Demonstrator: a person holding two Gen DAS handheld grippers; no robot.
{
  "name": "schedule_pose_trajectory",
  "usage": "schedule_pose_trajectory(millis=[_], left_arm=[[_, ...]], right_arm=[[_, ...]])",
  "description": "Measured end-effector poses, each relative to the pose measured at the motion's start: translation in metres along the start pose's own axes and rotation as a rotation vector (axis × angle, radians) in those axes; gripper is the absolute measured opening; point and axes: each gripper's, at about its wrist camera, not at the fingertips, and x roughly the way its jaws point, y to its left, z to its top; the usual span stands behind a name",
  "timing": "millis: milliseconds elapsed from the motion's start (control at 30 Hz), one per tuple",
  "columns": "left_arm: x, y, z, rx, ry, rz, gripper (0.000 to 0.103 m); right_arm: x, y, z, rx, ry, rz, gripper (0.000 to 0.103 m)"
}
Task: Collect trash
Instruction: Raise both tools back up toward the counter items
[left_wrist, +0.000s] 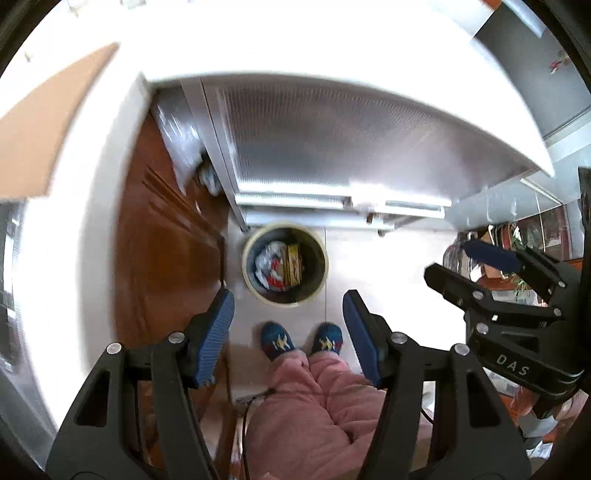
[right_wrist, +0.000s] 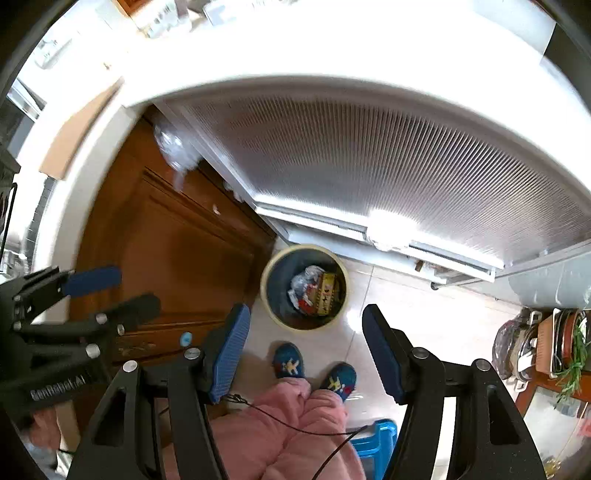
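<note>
Blurred by motion: white counter edge (left_wrist: 332, 79) and brown cupboard door (left_wrist: 162, 236). Too small to identify beyond crumpled wrappers and a yellow box: contents of the bin (right_wrist: 273, 291). Cut off at the right edge: shelf clutter (right_wrist: 546, 347). Hidden behind pink trousers (right_wrist: 280, 435): blue stool (right_wrist: 380, 439).

The left gripper (left_wrist: 289, 328) pointed down, blue-padded jaws apart and empty. Beyond it at twelve o'clock stood a round cream-rimmed waste bin (left_wrist: 284, 263) holding crumpled wrappers and a yellow box (left_wrist: 293, 265). Blue slippers (left_wrist: 301, 340) showed below; the right gripper (left_wrist: 469, 264) hung at three o'clock.
</note>
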Motion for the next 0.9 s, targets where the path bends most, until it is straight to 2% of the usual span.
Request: schedule_pose_trajectory(millis=[333,500,767,900], left_arm=[[-0.114,0.018,0.029,0.079,-0.221,0.014,0.058],[-0.146,0.026,0.041,0.103,-0.305,0.045,0.058],[-0.17,0.05,0.077,0.101,-0.396,0.13,0.058],[-0.177,0.058,0.103,0.067,-0.445,0.17,0.058]], right_arm=[[-0.114,0.011,0.026,0.025,-0.187,-0.017,0.065],[-0.152,0.017,0.043,0.045,-0.272,-0.022,0.065],[-0.174,0.041,0.076,0.025,-0.34,-0.006,0.067],[-0.176,0.052,0.106,0.031,-0.371,0.032,0.069]])
